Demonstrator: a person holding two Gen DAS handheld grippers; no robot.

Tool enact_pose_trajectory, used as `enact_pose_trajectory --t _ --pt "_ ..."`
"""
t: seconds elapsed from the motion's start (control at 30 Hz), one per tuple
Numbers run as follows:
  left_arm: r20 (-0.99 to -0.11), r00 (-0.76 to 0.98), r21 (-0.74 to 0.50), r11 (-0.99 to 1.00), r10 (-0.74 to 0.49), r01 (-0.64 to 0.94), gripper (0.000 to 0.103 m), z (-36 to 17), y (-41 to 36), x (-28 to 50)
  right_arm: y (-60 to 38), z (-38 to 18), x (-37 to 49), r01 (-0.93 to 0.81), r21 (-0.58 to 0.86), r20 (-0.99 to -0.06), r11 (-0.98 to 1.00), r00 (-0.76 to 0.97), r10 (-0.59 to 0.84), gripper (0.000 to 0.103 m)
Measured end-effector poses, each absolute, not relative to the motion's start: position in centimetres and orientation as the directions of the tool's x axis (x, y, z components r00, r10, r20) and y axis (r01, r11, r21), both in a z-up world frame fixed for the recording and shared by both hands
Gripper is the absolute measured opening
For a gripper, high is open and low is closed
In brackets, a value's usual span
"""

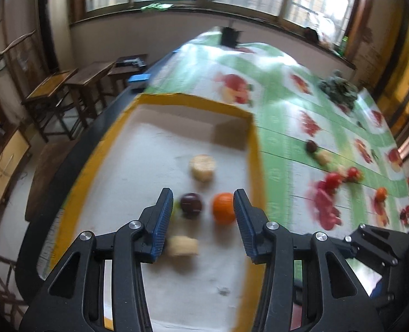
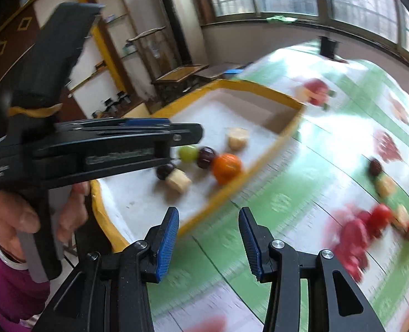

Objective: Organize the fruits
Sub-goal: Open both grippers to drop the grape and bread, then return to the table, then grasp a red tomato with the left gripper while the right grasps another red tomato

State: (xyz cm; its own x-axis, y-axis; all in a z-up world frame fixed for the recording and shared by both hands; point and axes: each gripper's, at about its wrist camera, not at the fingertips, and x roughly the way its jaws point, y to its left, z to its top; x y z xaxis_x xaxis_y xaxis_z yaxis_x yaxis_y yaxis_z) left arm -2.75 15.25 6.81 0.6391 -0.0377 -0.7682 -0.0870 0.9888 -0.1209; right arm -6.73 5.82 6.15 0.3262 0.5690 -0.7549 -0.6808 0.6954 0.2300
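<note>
A yellow-rimmed white tray point(image 1: 255, 149) point(image 2: 262, 163) holds an orange point(image 1: 223, 208) point(image 2: 227, 167), a dark plum point(image 1: 191, 205) point(image 2: 206, 157), a green grape point(image 2: 188, 153), two pale banana pieces point(image 1: 202, 167) point(image 1: 183, 245) and another dark fruit point(image 2: 164, 172). My left gripper point(image 1: 203, 221) is open and empty above the tray, over the plum and orange; it also shows from the side in the right wrist view point(image 2: 188, 135). My right gripper point(image 2: 208, 242) is open and empty over the tablecloth beside the tray. Loose fruits lie on the cloth: red ones point(image 2: 381, 217) point(image 1: 333, 179), a dark one point(image 2: 375, 167), a pale piece point(image 2: 385, 186).
The table carries a green and white cloth with printed fruit point(image 1: 282, 116). A dark green bunch point(image 1: 338, 88) lies at the far right. A black object point(image 1: 229, 36) stands at the far end. Wooden desks point(image 1: 74, 83) stand left of the table.
</note>
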Motion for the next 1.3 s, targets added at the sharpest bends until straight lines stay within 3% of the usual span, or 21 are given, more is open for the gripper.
enact_pose_trajectory --t 0.63,0.87,1.3 --pt "-0.812 0.529 -0.166 0.966 -0.247 0.198 0.045 5.0 0.9 0.0 -12.4 5.5 -6.8 -0.420 0.251 -0.755 0.872 0.479 0.448 0.044" --pt "-0.835 0.489 -0.158 0.961 -0.254 0.228 0.045 2.9 -1.7 2.1 -17.0 4.9 -5.2 -0.339 0.266 -0.758 0.903 0.505 0.413 0.044" --pt "-0.825 0.512 -0.133 0.963 -0.238 0.233 0.045 2.0 -4.3 5.6 -17.9 4.4 -3.0 -0.340 0.266 -0.759 0.902 0.504 0.413 0.045"
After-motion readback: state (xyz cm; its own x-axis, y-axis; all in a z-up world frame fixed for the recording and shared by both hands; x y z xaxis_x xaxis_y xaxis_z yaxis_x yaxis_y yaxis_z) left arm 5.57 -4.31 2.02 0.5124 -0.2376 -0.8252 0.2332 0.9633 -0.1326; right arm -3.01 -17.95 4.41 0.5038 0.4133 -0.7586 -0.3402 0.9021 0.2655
